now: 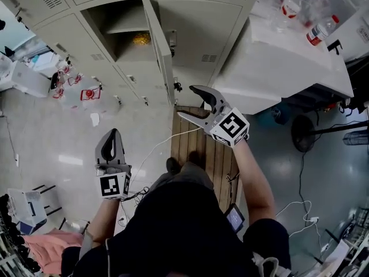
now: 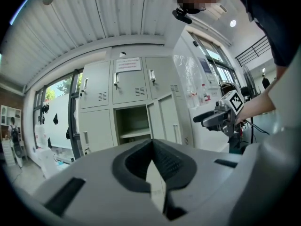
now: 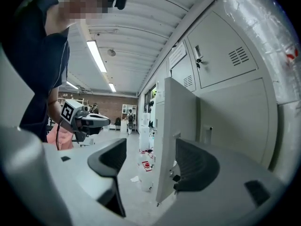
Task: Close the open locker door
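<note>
Hanging at seven o'clock in the head view, the left tongs (image 1: 112,138) point up toward the lockers (image 1: 199,30), their jaws pressed together with nothing between them; well apart at nine o'clock, clear bags (image 1: 86,94) with red print lie on the pale floor (image 1: 52,137), and at eight o'clock a pink cloth (image 1: 43,247) shows at the picture's edge; at eleven o'clock one locker compartment (image 1: 118,36) stands open, with a shelf (image 1: 128,26) inside and something yellowish (image 1: 141,38) by it, too small to tell; the locker door (image 1: 160,45) swings out from the compartment's right side, seen nearly edge-on, its free edge reaching down toward the picture's centre; just right of that edge, near the centre, the right tongs (image 1: 185,101) are held with jaws wide apart, gripping nothing, tips turned toward the door; in the right gripper view the door's edge stands upright in the gap between the two pads (image 3: 195,166), nearer the right one, though I cannot tell whether it touches; below the right tongs a slatted wooden board (image 1: 202,149) lies on the floor; at two o'clock a white tabletop (image 1: 277,62) carries plastic bottles (image 1: 319,30) with red labels; at three o'clock a dark fan (image 1: 305,133) stands on the floor.
</note>
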`<action>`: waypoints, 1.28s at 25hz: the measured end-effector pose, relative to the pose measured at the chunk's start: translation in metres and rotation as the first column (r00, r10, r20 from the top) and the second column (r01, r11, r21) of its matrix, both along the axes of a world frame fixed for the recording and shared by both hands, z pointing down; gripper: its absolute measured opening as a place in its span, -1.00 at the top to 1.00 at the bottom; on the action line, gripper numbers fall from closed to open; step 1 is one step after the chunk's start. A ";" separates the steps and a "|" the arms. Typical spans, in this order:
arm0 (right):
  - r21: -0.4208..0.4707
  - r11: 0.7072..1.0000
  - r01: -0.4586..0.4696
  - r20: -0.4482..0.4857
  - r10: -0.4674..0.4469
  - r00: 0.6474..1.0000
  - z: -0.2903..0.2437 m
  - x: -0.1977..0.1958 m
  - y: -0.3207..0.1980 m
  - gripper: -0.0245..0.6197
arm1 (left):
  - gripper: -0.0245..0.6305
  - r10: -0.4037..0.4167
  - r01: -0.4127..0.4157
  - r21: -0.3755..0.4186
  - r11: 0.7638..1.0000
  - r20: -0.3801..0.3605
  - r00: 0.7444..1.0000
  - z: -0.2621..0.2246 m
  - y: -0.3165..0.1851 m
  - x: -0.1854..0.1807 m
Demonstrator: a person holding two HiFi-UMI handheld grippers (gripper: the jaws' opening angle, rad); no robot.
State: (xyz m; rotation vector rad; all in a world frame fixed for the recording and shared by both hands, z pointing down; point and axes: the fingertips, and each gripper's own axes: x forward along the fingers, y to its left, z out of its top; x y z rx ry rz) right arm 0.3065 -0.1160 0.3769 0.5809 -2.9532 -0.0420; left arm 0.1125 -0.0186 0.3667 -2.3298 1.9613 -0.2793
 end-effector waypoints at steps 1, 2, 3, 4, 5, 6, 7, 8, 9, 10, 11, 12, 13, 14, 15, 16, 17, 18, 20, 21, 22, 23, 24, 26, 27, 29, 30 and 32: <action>0.000 1.000 0.015 -0.007 -0.015 1.000 0.003 -0.001 -0.006 -0.10 | 0.92 -0.016 0.016 0.001 1.000 0.003 1.000 0.000 -0.002 -0.001; 0.001 0.999 0.032 -0.012 -0.032 0.999 0.006 -0.002 -0.011 -0.09 | 0.92 -0.032 0.032 0.001 0.999 0.006 0.999 0.001 -0.003 -0.001; -0.001 0.999 0.050 -0.015 -0.050 0.999 0.008 -0.003 -0.016 -0.09 | 0.92 -0.051 0.051 0.001 0.999 0.008 0.999 0.001 -0.004 -0.002; -0.005 0.998 0.070 -0.015 -0.070 0.997 0.010 -0.005 -0.021 -0.09 | 0.92 -0.072 0.072 -0.002 0.997 0.009 0.997 0.002 -0.005 -0.003; -0.012 0.996 0.091 -0.014 -0.092 0.996 0.013 -0.006 -0.025 -0.08 | 0.92 -0.096 0.097 -0.006 0.995 0.008 0.995 0.003 -0.005 -0.004; -0.019 0.993 0.116 -0.014 -0.116 0.993 0.015 -0.008 -0.029 -0.08 | 0.92 -0.122 0.122 -0.010 0.993 0.004 0.993 0.003 -0.006 -0.004; -0.024 0.990 0.142 -0.018 -0.142 0.990 0.018 -0.010 -0.034 -0.07 | 0.92 -0.145 0.145 -0.013 0.989 0.000 0.989 0.003 -0.008 -0.005; -0.027 0.985 0.169 -0.026 -0.170 0.985 0.020 -0.012 -0.038 -0.07 | 0.92 -0.166 0.166 -0.016 0.986 -0.003 0.986 0.003 -0.010 -0.004; -0.027 0.980 0.197 -0.034 -0.198 0.980 0.023 -0.014 -0.042 -0.05 | 0.92 -0.185 0.184 -0.018 0.983 -0.003 0.983 0.003 -0.012 -0.003; -0.029 0.974 0.226 -0.040 -0.227 0.973 0.025 -0.016 -0.045 -0.02 | 0.92 -0.201 0.201 -0.020 0.979 -0.002 0.980 0.003 -0.013 -0.001; -0.033 0.966 0.256 -0.040 -0.257 0.966 0.028 -0.018 -0.048 0.00 | 0.92 -0.217 0.217 -0.023 0.976 0.000 0.976 0.004 -0.013 0.000; -0.039 0.958 0.285 -0.037 -0.286 0.957 0.030 -0.021 -0.049 0.00 | 0.92 -0.233 0.233 -0.027 0.972 0.002 0.973 0.004 -0.013 0.001; -0.044 0.949 0.312 -0.035 -0.313 0.949 0.032 -0.022 -0.051 0.00 | 0.92 -0.247 0.247 -0.032 0.969 0.005 0.969 0.005 -0.013 0.002; -0.049 0.941 0.334 -0.035 -0.336 0.941 0.035 -0.024 -0.053 0.00 | 0.92 -0.257 0.257 -0.035 0.966 0.008 0.966 0.005 -0.014 0.003; -0.051 0.934 0.353 -0.039 -0.355 0.934 0.038 -0.025 -0.056 0.00 | 0.92 -0.267 0.267 -0.037 0.963 0.008 0.964 0.006 -0.015 0.005; -0.053 0.928 0.370 -0.044 -0.372 0.927 0.041 -0.027 -0.058 0.00 | 0.92 -0.278 0.278 -0.036 0.960 0.006 0.960 0.006 -0.015 0.005; -0.056 0.921 0.386 -0.048 -0.389 0.920 0.044 -0.029 -0.061 0.03 | 0.92 -0.291 0.291 -0.036 0.956 0.007 0.957 0.006 -0.015 0.005; -0.059 0.914 0.401 -0.052 -0.404 0.913 0.047 -0.031 -0.063 0.07 | 0.92 -0.303 0.304 -0.037 0.952 0.013 0.953 0.006 -0.014 0.004; -0.066 0.901 0.428 -0.057 -0.432 0.900 0.052 -0.036 -0.066 0.13 | 0.92 -0.323 0.324 -0.041 0.945 0.027 0.946 0.005 -0.013 0.003; -0.070 0.894 0.442 -0.060 -0.446 0.893 0.054 -0.038 -0.067 0.12 | 0.92 -0.334 0.335 -0.041 0.941 0.030 0.942 0.005 -0.012 0.003; -0.074 0.887 0.455 -0.062 -0.460 0.886 0.056 -0.040 -0.067 0.13 | 0.92 -0.346 0.347 -0.041 0.937 0.033 0.938 0.004 -0.010 0.002; -0.077 0.881 0.467 -0.065 -0.472 0.879 0.059 -0.042 -0.067 0.15 | 0.92 -0.356 0.357 -0.040 0.933 0.035 0.934 0.004 -0.009 0.001; -0.081 0.876 0.476 -0.068 -0.481 0.874 0.061 -0.043 -0.068 0.17 | 0.92 -0.364 0.365 -0.039 0.930 0.036 0.931 0.004 -0.008 0.001; -0.089 0.867 0.490 -0.071 -0.497 0.865 0.065 -0.043 -0.070 0.22 | 0.92 -0.375 0.376 -0.041 0.926 0.037 0.926 0.005 -0.007 0.000; -0.093 0.862 0.499 -0.070 -0.505 0.860 0.066 -0.043 -0.069 0.23 | 0.92 -0.379 0.380 -0.044 0.924 0.038 0.925 0.005 -0.007 -0.001; -0.097 0.851 0.515 -0.072 -0.522 0.850 0.067 -0.044 -0.068 0.28 | 0.92 -0.387 0.389 -0.048 0.920 0.039 0.921 0.006 -0.006 -0.002; -0.096 0.848 0.521 -0.076 -0.529 0.846 0.067 -0.045 -0.068 0.31 | 0.92 -0.390 0.392 -0.049 0.919 0.040 0.920 0.006 -0.005 -0.003; -0.093 0.844 0.529 -0.082 -0.536 0.840 0.069 -0.046 -0.069 0.42 | 0.92 -0.394 0.396 -0.049 0.917 0.041 0.918 0.006 -0.005 -0.003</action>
